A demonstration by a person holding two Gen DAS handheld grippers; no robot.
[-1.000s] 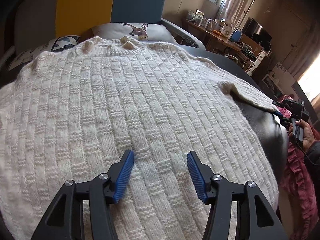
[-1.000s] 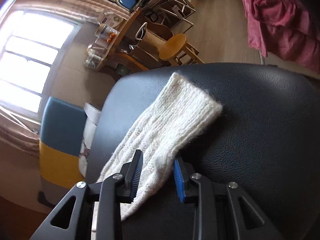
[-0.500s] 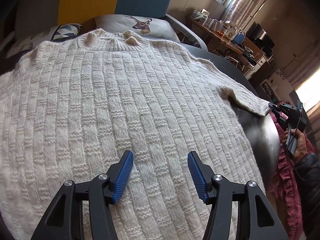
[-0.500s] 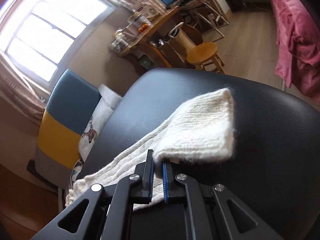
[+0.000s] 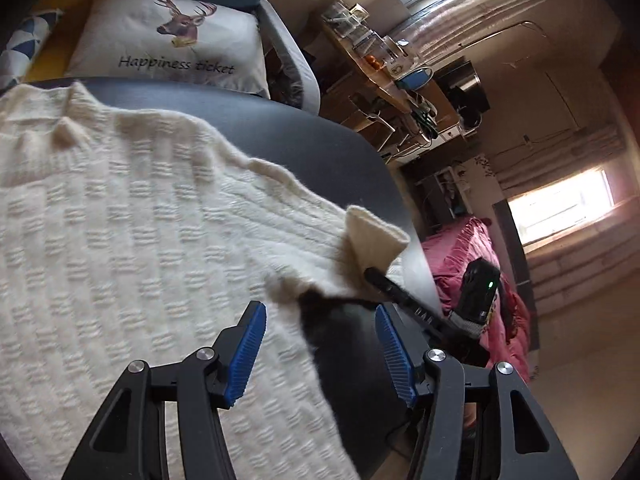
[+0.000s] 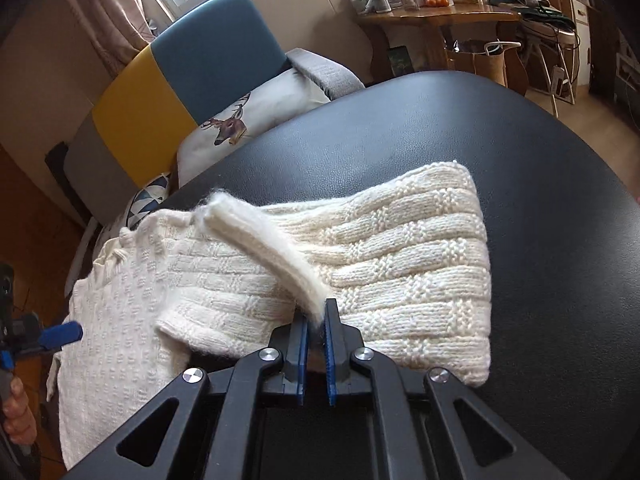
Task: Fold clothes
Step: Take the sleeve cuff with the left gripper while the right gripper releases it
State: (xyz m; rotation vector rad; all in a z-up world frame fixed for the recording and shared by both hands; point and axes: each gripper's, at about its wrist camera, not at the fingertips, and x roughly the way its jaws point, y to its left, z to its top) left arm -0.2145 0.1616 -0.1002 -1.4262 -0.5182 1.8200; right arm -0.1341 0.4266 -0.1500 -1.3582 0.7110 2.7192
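Observation:
A cream knit sweater (image 5: 120, 240) lies spread on the black leather table (image 5: 320, 148). My right gripper (image 6: 316, 312) is shut on the fuzzy cuff edge of its sleeve (image 6: 400, 260), which is lifted and doubled back toward the body. In the left wrist view the cuff (image 5: 372, 236) stands up at the right gripper (image 5: 372, 274). My left gripper (image 5: 319, 310) hangs open over the sweater's right side edge, with nothing pinched between its fingers. Its blue pad (image 6: 64, 334) shows at the left edge of the right wrist view, with a hand (image 6: 16, 408) below it.
Beyond the table stands a sofa with a blue and yellow back (image 6: 192, 64) and a deer-print pillow (image 5: 172, 40). A wooden desk (image 6: 436, 16) with jars is at the back right. Pink bedding (image 5: 480, 260) lies past the table's right edge.
The right gripper closed on the sleeve cuff, lifted it and carried it toward the sweater's body, doubling the sleeve over. The left gripper swung right to the sweater's side edge, still open.

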